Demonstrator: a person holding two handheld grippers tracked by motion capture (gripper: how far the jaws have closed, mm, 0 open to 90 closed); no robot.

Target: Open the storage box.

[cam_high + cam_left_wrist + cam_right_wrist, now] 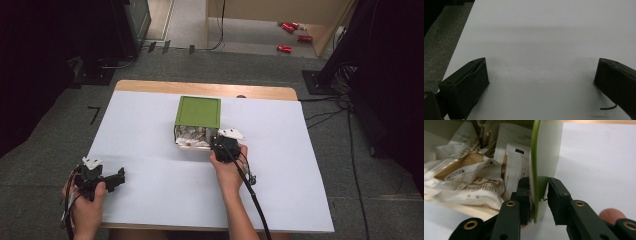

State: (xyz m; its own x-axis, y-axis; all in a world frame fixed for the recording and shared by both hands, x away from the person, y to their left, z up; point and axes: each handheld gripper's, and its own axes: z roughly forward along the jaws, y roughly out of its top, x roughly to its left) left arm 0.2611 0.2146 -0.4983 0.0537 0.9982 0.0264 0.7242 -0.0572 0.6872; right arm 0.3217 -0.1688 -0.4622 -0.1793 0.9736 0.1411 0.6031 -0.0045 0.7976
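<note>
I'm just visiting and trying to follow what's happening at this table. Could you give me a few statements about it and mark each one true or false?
1. The green box lies on its side with its opening toward the person. True.
2. The box is empty. False: white and brown packets fill it.
3. The right gripper has one jaw inside the box and one outside, astride its side wall. True.
4. The left gripper holds a packet. False: its jaws stand wide apart over the bare white table cover.
5. The left gripper is beside the box. False: it sits near the table's front left corner, well apart from it.
</note>
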